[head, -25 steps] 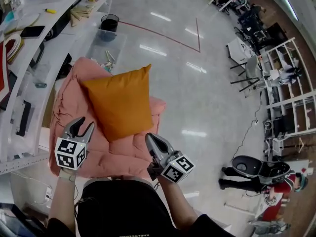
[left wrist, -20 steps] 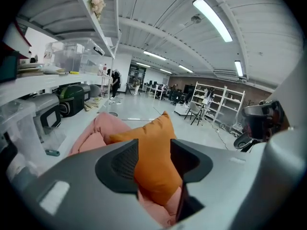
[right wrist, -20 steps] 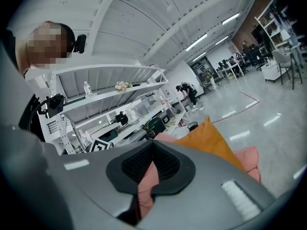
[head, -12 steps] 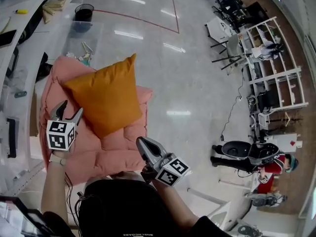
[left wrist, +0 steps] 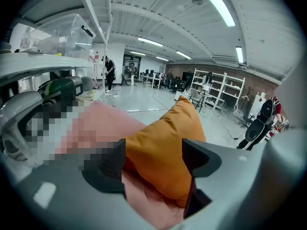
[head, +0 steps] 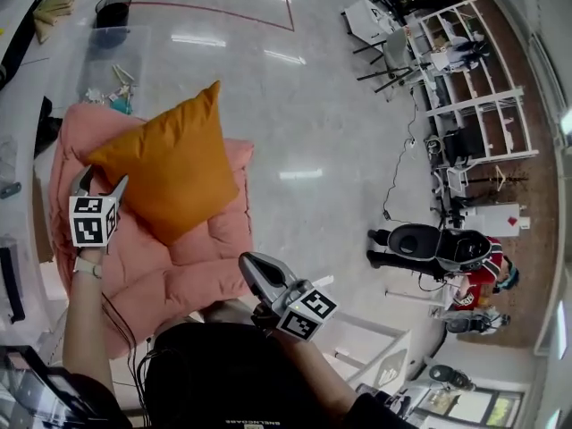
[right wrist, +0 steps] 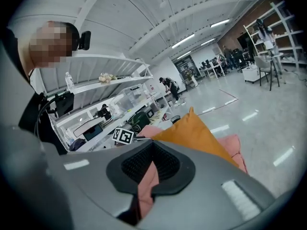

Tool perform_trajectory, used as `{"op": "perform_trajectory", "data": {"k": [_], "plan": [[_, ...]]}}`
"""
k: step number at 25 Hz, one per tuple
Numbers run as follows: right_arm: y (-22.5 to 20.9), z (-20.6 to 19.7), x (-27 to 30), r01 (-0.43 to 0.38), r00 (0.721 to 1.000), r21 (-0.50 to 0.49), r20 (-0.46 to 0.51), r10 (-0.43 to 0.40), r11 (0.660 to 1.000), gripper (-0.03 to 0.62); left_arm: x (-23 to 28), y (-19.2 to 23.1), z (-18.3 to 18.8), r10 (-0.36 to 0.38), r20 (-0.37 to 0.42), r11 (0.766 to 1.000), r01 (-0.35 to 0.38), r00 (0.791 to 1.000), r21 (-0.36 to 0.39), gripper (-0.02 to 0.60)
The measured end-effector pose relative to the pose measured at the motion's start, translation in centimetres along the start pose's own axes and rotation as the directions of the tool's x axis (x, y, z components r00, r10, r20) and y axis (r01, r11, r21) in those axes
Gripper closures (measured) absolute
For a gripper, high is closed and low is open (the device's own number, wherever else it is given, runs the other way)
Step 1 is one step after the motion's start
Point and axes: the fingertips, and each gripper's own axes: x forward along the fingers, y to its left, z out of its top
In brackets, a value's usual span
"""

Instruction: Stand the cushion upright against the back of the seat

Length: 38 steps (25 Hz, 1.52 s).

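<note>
An orange cushion point(head: 165, 172) leans tilted against the back of a pink padded seat point(head: 192, 271), one corner pointing up. My left gripper point(head: 100, 183) is at the cushion's left edge. Its jaws have just been opening and now stand wide. In the left gripper view point(left wrist: 153, 159) the cushion point(left wrist: 168, 143) shows between the pads, with neither pad pressing on it. My right gripper point(head: 248, 263) hovers shut near the seat's front edge, holding nothing. The right gripper view point(right wrist: 152, 166) shows the closed pads with the cushion point(right wrist: 196, 133) beyond them.
White shelving point(head: 18, 266) runs close along the seat's left side. A black bin point(head: 112, 9) and a clear box point(head: 112, 47) stand on the floor behind the seat. A black floor machine point(head: 429, 244), a person and white racks point(head: 465, 52) are far right.
My left gripper has slid left along the seat to the cushion's left edge and its jaws have spread wider. The right gripper has stayed shut by the seat's front edge.
</note>
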Motion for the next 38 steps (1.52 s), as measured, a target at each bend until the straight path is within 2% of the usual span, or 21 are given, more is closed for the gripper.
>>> {"op": "perform_trajectory", "data": {"k": [3,9,19,27,31,34,38], "plan": [[-0.4,-0.1,-0.5,0.03,1.0,0.01,0.0,-0.03,0.999,0.588,1.7,0.6,-0.3,0.006,-0.032,1.0,-0.005,0.999,0.001,0.192],[-1.2,-0.1,-1.2,0.081,0.997,0.025,0.003,-0.081,0.996,0.588,4.4,0.6,-1.3,0.002,-0.103,0.999,0.003,0.995,0.047,0.193],[-1.9,-0.1,-2.1,0.114,0.993,0.034,0.0,-0.114,0.993,0.588,5.6,-1.0,-1.7,-0.051,-0.128,0.998,0.054,0.99,0.016,0.338],[-2.0,-0.9,-2.3,0.101,0.995,0.034,-0.006,-0.101,0.994,0.588,4.7,-2.6,-3.3,-0.077,-0.17,0.997,0.078,0.982,0.0,0.452],[-2.1,-1.2,-2.9,0.099,0.995,0.036,-0.004,-0.099,0.994,0.588,3.7,-4.3,-4.1,-0.125,-0.193,0.992,0.124,0.973,-0.018,0.494],[-2.1,-1.6,-3.4,0.099,0.995,0.041,-0.004,-0.099,0.994,0.588,2.7,-5.7,-4.3,-0.174,-0.203,0.985,0.167,0.964,-0.049,0.512],[-2.0,-1.6,-3.9,0.089,0.996,0.046,0.002,-0.089,0.995,0.588,1.3,-7.5,-4.1,-0.241,-0.184,0.966,0.217,0.953,-0.14,0.522]]}}
